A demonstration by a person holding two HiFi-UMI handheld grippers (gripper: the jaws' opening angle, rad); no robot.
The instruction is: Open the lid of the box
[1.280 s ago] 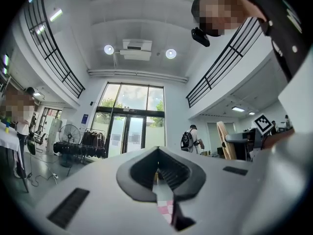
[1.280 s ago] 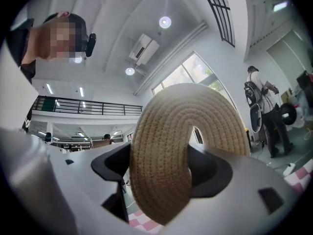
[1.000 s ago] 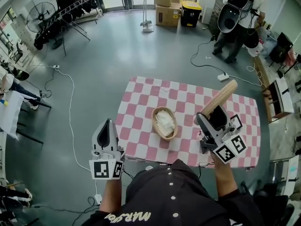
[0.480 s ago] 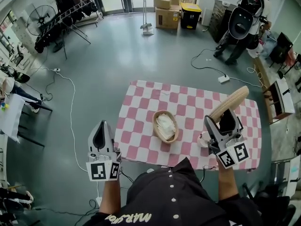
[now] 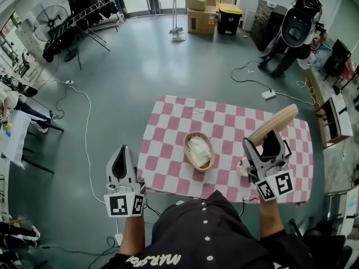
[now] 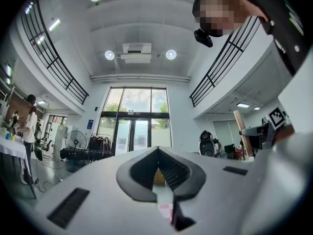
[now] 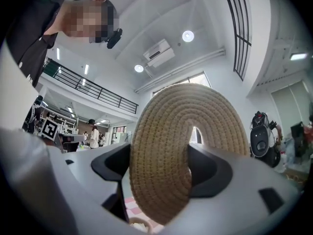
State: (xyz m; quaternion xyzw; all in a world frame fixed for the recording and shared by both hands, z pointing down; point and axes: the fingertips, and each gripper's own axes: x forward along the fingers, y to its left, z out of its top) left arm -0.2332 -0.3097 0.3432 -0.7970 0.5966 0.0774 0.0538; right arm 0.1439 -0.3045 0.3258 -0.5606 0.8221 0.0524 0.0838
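Gripping lid, right gripper jaws wide | left gripper jaws together (empty) | box: white contents inside

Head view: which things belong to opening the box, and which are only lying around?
Job: woven box, open on the table; its lid, held between the right gripper's fingers.
Lying about: cardboard boxes, yellow-lidded bin, fan, clothes rack, floor cable.

We count one tabletop under one checked cloth, and on it one woven box. There is one woven lid. We count two grippers, the left gripper and the right gripper, and farther off one fan.
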